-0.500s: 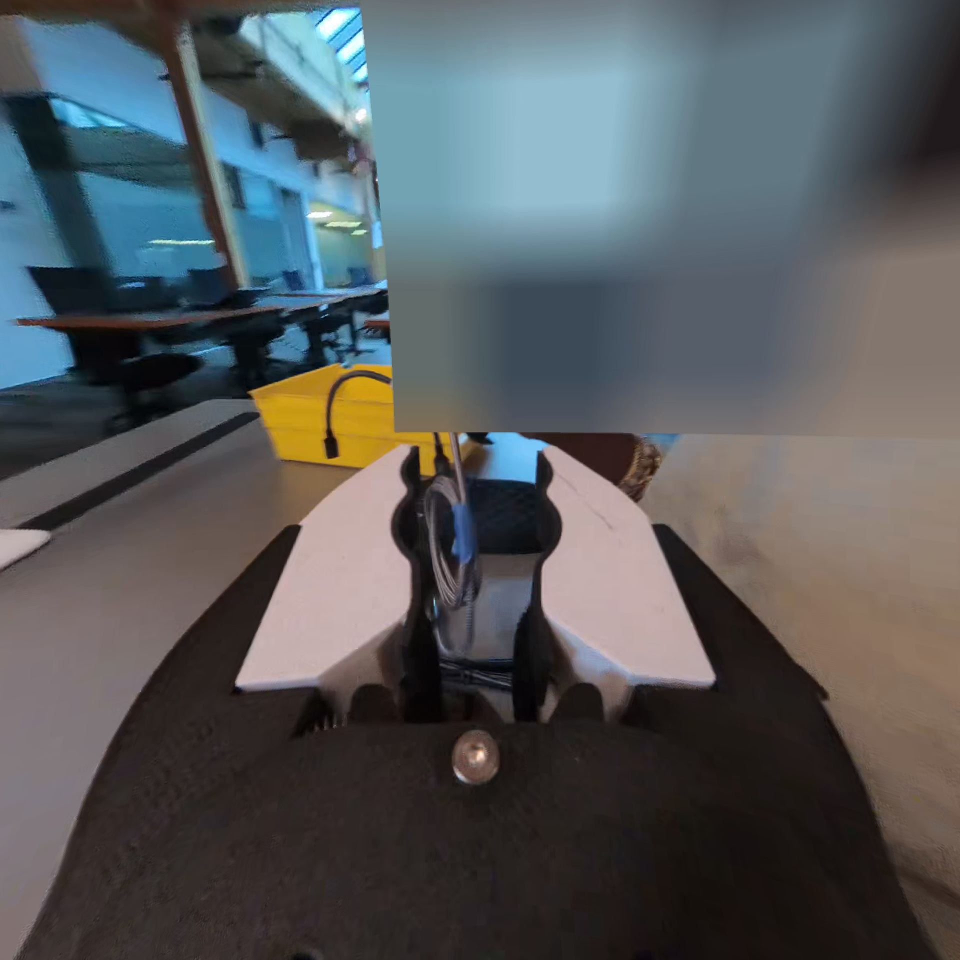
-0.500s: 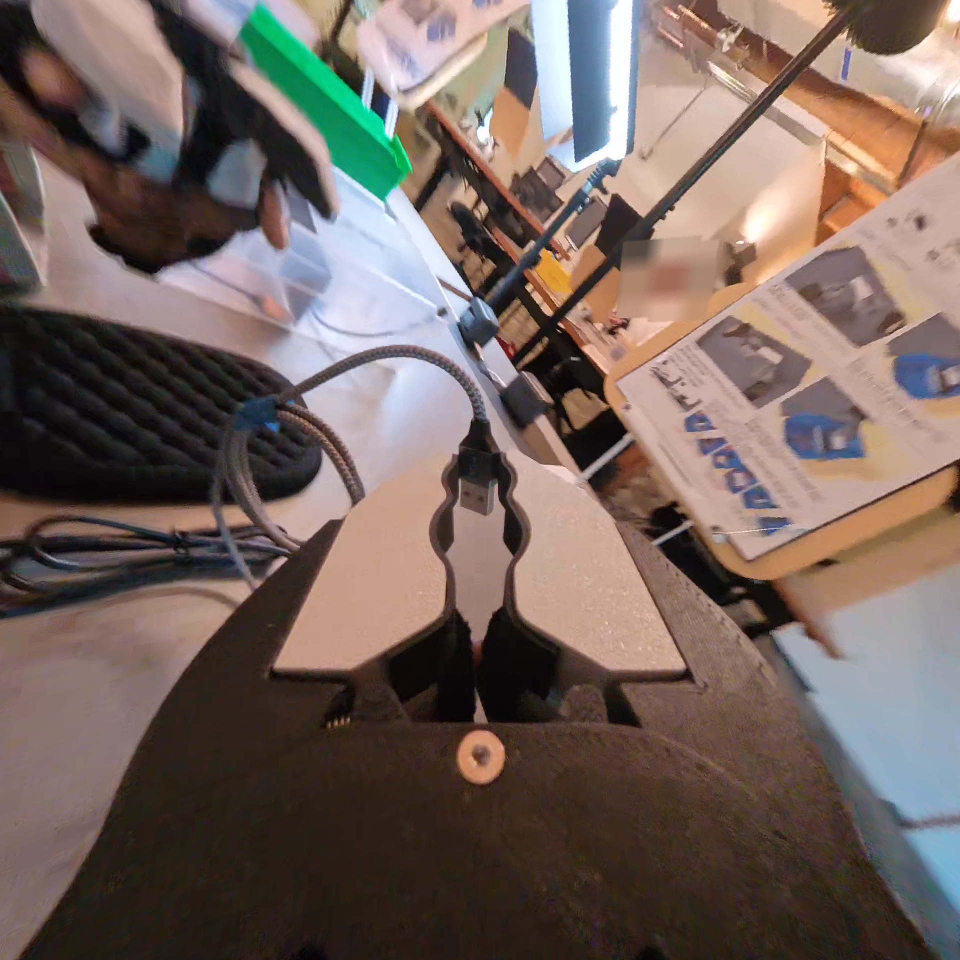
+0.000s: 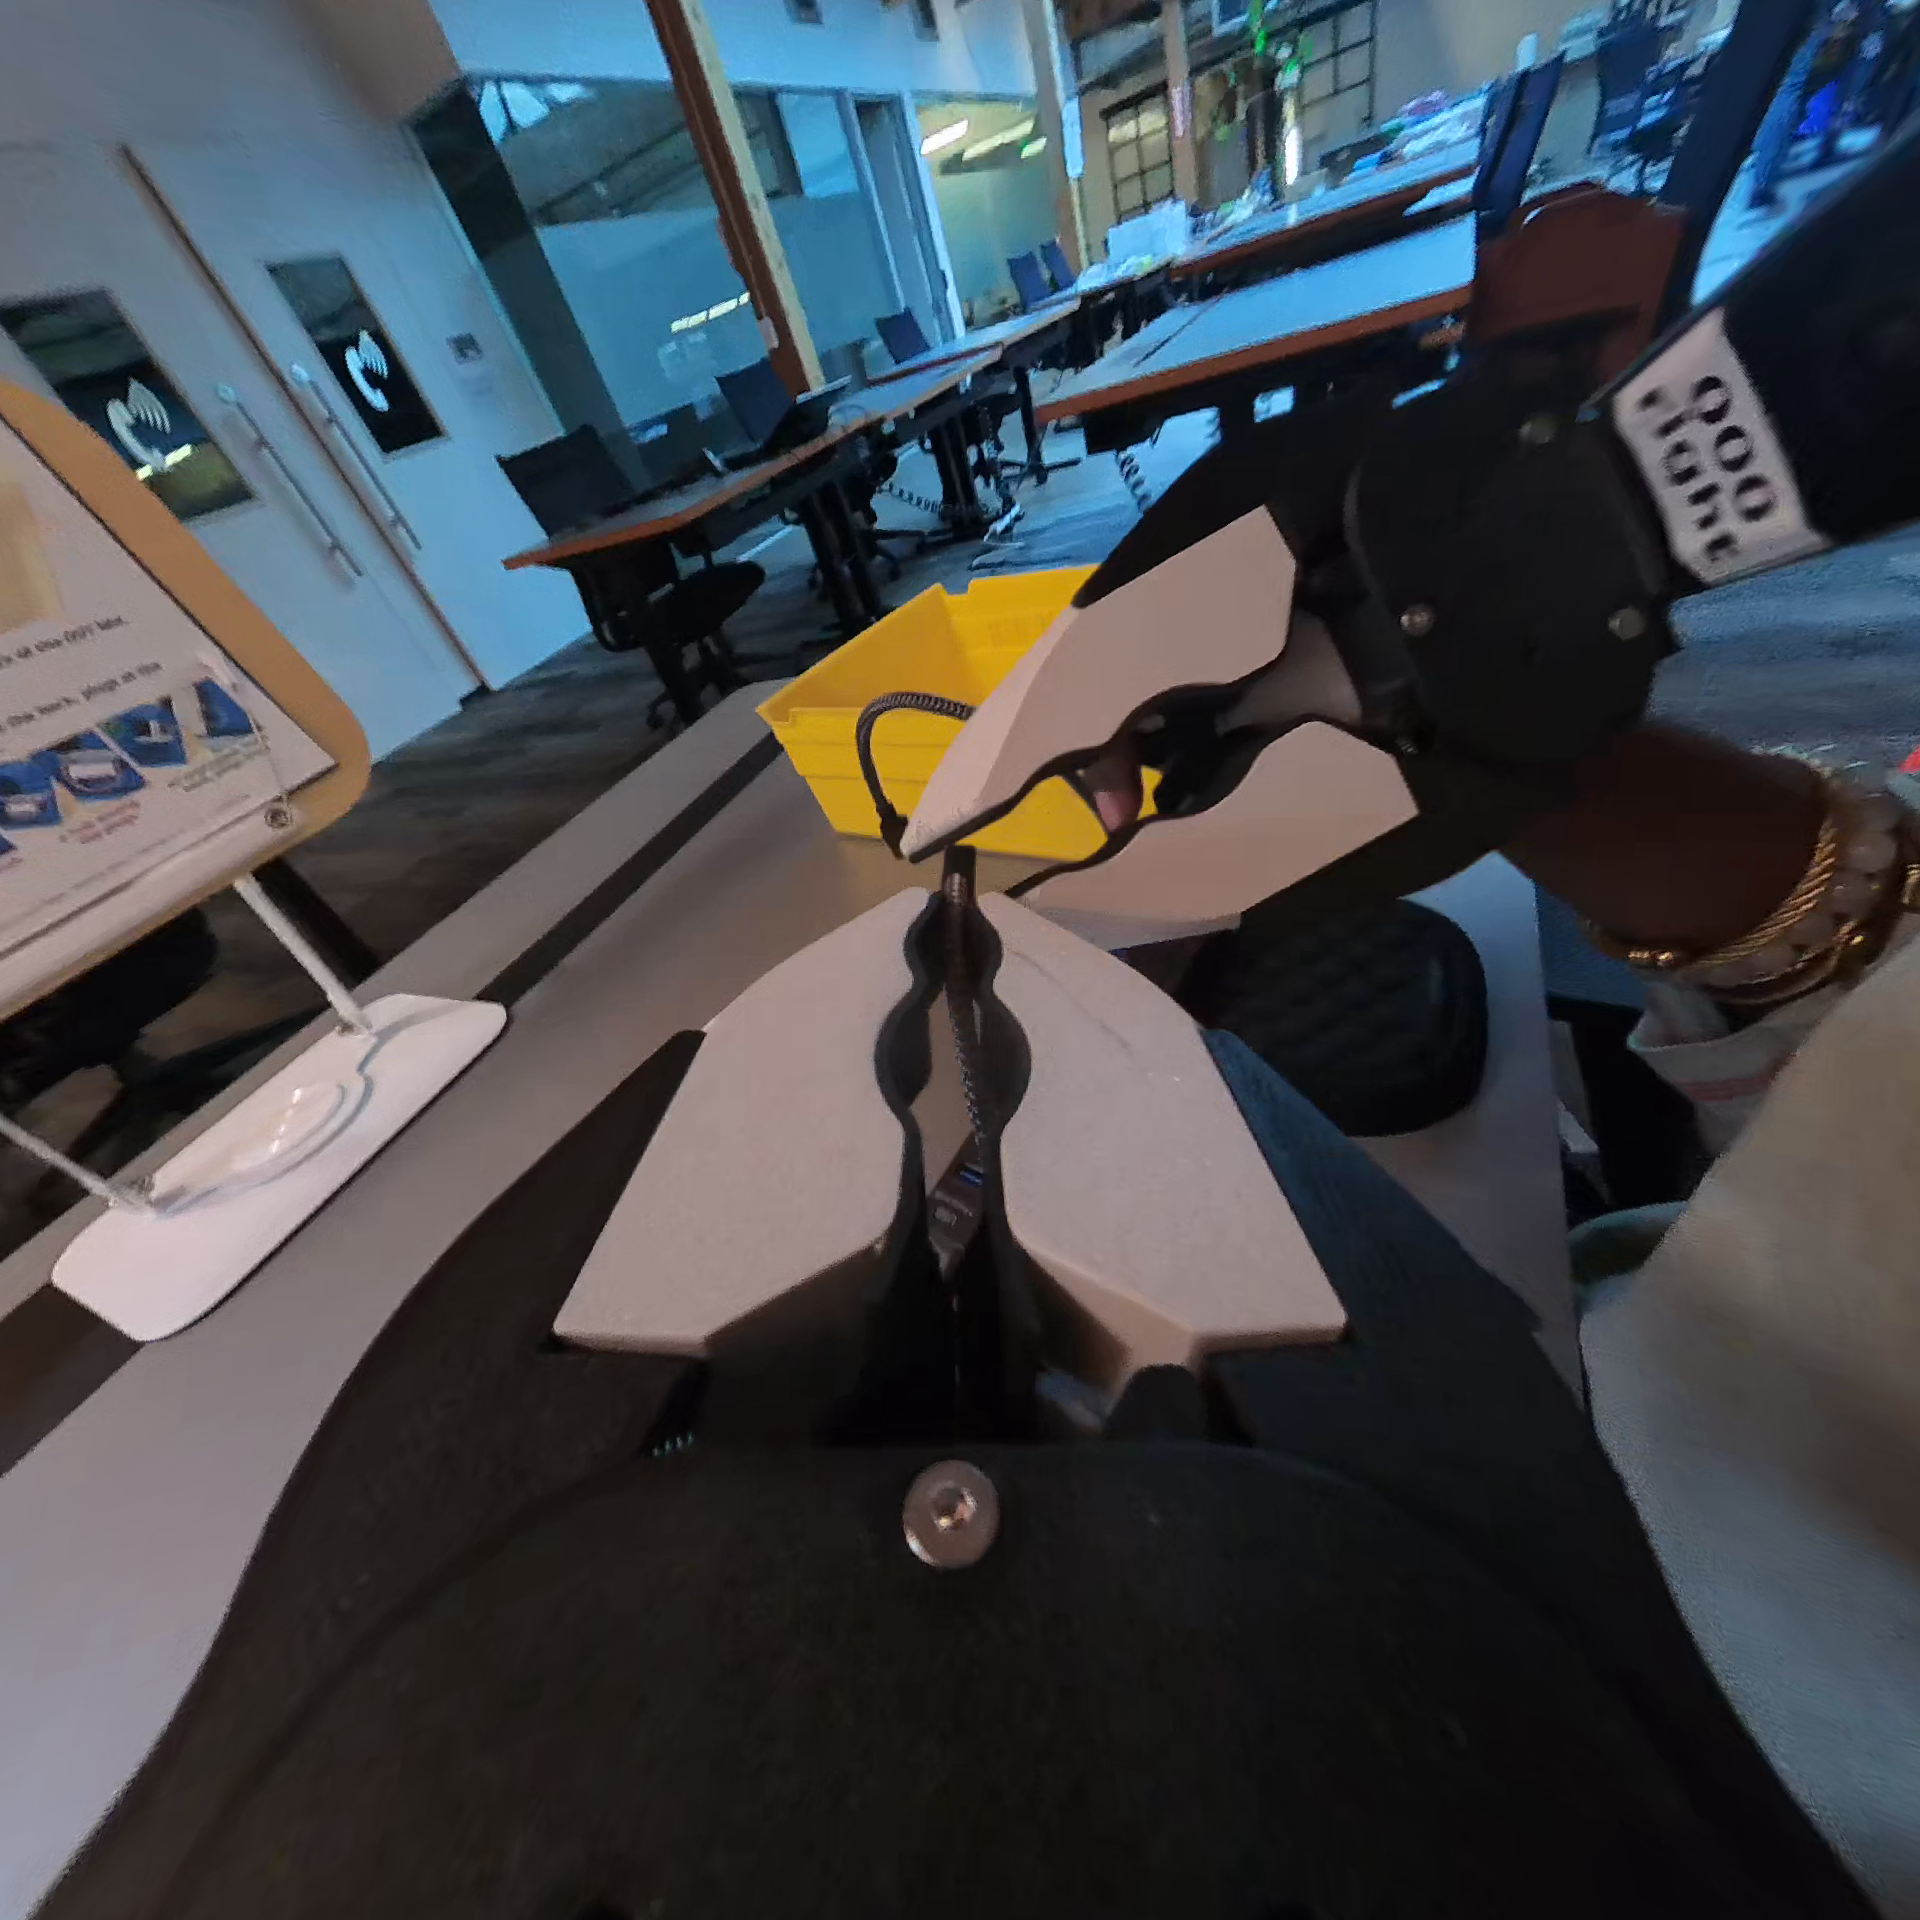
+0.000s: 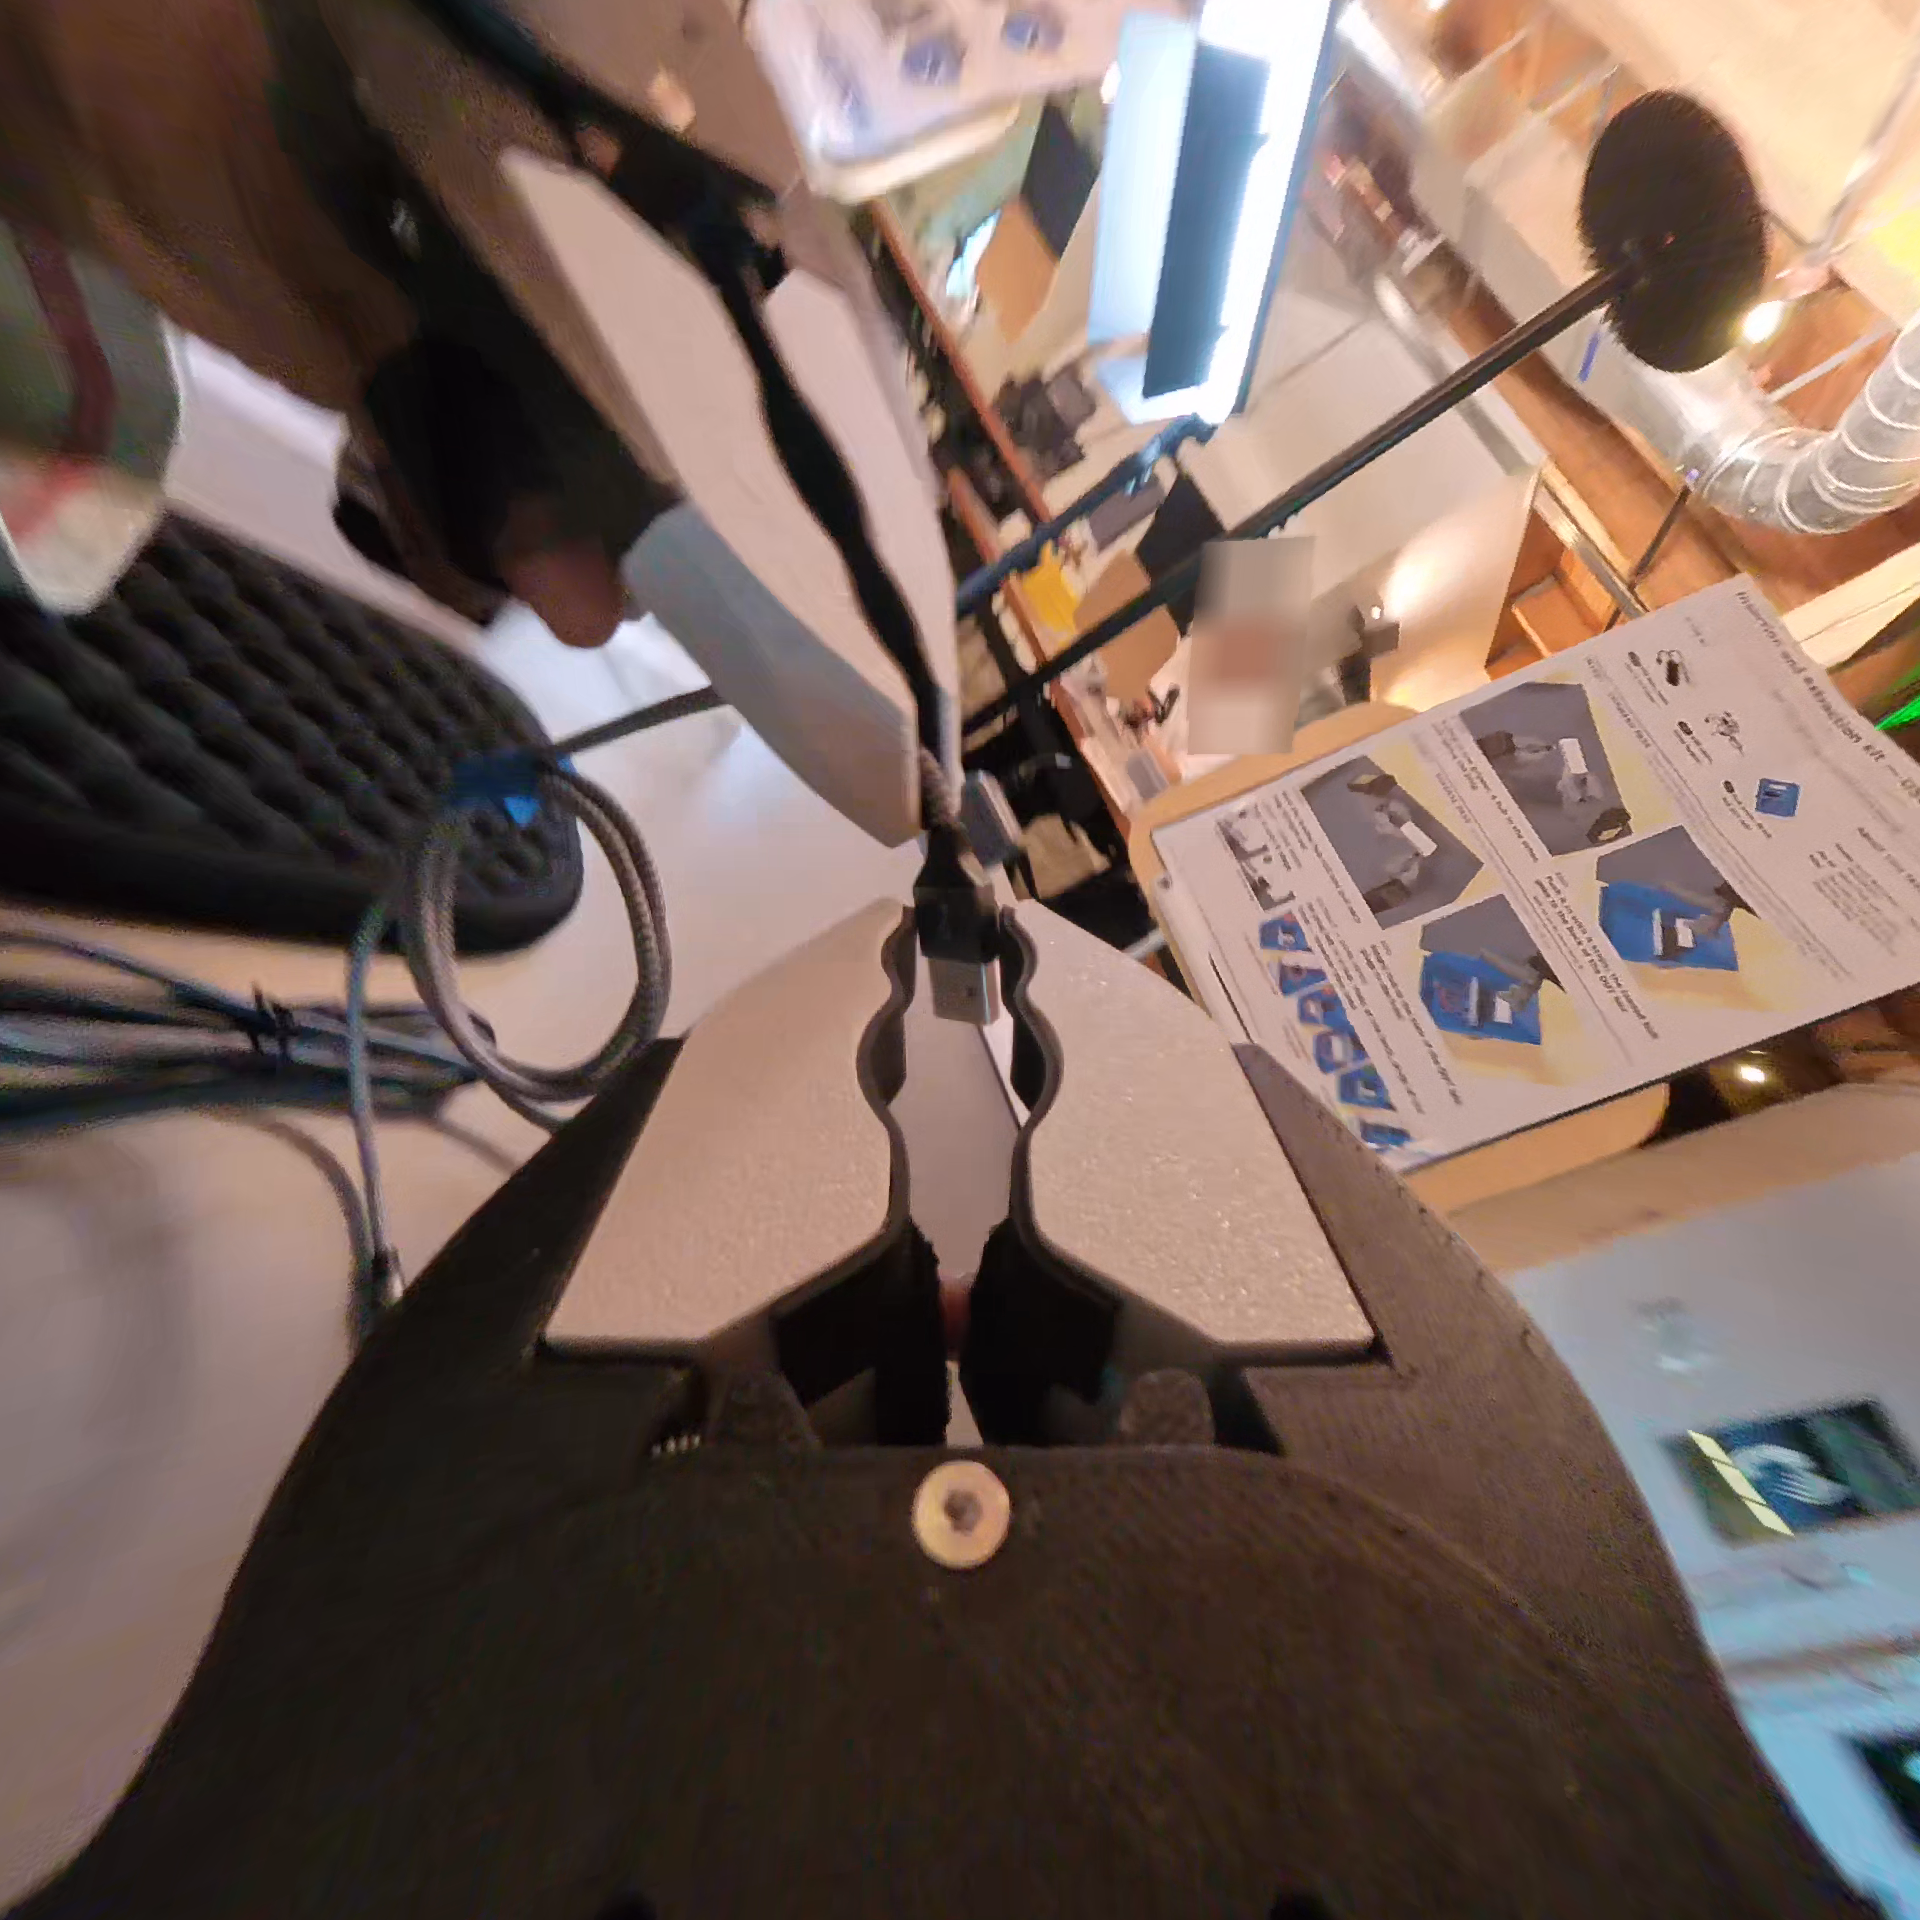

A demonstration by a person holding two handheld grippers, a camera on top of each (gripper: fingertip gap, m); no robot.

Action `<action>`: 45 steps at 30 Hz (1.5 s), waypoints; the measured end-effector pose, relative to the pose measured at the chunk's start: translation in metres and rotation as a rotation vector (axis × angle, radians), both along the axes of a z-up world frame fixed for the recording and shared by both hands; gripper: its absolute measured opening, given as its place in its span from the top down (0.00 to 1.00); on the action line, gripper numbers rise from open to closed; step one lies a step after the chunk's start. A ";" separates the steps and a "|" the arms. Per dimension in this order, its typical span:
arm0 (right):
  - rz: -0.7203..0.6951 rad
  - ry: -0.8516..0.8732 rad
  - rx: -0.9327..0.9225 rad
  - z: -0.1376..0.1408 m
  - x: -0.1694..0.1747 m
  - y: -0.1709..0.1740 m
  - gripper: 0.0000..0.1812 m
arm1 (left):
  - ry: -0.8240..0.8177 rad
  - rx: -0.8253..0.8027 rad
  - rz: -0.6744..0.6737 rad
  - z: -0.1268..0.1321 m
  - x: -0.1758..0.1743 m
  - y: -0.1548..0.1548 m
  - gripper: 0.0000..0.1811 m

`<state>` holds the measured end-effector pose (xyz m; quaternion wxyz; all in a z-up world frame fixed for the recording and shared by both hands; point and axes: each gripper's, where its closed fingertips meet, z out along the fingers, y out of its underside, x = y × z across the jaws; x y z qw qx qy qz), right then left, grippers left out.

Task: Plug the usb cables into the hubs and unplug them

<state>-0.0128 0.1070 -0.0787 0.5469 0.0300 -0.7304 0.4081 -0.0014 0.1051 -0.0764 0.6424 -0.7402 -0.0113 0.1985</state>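
Noted at the left tongs [image 3: 956,914]: pressed together on a braided cable [image 3: 964,1049] running lengthwise down the gap. Deeper in the same gap, a dark piece with a blue mark [image 3: 958,1195]; cannot tell whether a hub or a connector.

Noted at the right tongs [image 4: 958,920]: pinching the black housing of a USB plug [image 4: 961,961] at the very tips, metal end pointing back toward the camera. From the plug, cable rising straight into the tips of the left tongs, tip to tip with the right.

Just beyond, on the pale surface [image 4: 748,831]: loose loops of grey braided cable bound with a blue tie [image 4: 499,790], beside a black quilted case [image 4: 208,748].

Farther along the surface: a yellow bin [image 3: 914,686] with a black cable [image 3: 883,748] arching over its rim. To one side, a printed instruction sheet [image 4: 1558,862] on a stand.

In the distance: a fuzzy microphone [image 4: 1673,229] on a boom; rows of desks [image 3: 1247,332].
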 end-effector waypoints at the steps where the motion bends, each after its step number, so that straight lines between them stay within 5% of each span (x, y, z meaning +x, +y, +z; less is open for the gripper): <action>1: 0.041 -0.009 -0.074 0.006 0.003 0.000 0.91 | 0.029 0.021 -0.025 0.004 0.004 -0.001 0.98; 5: 0.273 -0.210 -0.453 0.022 0.017 0.010 0.85 | 0.367 0.081 -0.089 0.020 0.022 -0.009 0.98; 10: 0.541 -0.341 -0.647 0.028 0.039 0.009 0.85 | 0.452 0.130 -0.152 0.017 0.031 -0.011 0.98; 17: 0.667 -0.375 -0.545 0.017 0.059 -0.005 0.89 | 0.582 0.070 -0.220 0.004 0.046 -0.007 0.98; 27: 0.689 -0.378 -0.423 0.004 0.074 -0.003 0.96 | 0.561 0.102 -0.303 0.000 0.059 -0.008 0.98; 31: 0.636 -0.265 -0.345 0.009 0.073 -0.004 0.97 | 0.404 0.138 -0.288 0.002 0.052 -0.009 0.98; 35: 0.585 -0.123 -0.208 0.012 0.074 -0.009 0.97 | -0.040 0.146 -0.369 -0.003 0.047 -0.008 0.83; 41: 0.622 -0.027 -0.033 0.011 0.081 -0.022 0.97 | -0.434 0.148 -0.641 -0.002 0.076 -0.010 0.87; 45: 0.643 -0.019 -0.009 0.010 0.078 -0.025 0.97 | -0.602 0.231 -0.682 0.007 0.071 -0.017 0.90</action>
